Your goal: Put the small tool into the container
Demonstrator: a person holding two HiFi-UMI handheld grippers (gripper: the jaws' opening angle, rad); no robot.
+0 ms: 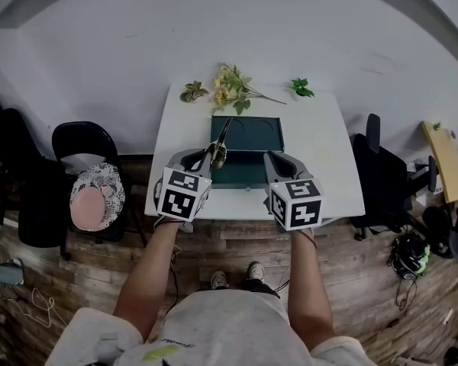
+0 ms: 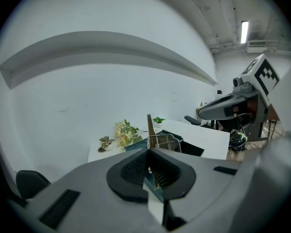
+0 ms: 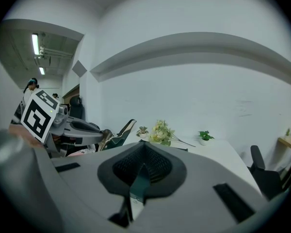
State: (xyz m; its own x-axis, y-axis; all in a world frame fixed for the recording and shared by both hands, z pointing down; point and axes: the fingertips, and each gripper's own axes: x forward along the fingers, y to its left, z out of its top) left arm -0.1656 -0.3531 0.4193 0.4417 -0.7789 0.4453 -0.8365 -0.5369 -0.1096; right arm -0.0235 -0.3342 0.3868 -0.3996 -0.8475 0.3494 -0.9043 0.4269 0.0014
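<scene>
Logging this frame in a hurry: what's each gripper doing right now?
Left gripper: tongs closed on the small tool.
Right gripper: tongs closed, nothing between them.

1. Plain white wall (image 1: pixel 290 21), ledge running across it.
2. Wood-plank floor (image 1: pixel 237 239), cables (image 1: pixel 38 303) lying at left.
3. White table (image 1: pixel 328 151) against wall.
4. Black chair (image 1: pixel 84 139) left of table, second chair (image 1: pixel 378 166) right.
5. Tube lights (image 2: pixel 244 31) lit on ceiling.

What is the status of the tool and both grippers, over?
Left gripper shut on tool, over container's left side. Right gripper shut, empty. Container looks empty; nothing seen in the way.
</scene>
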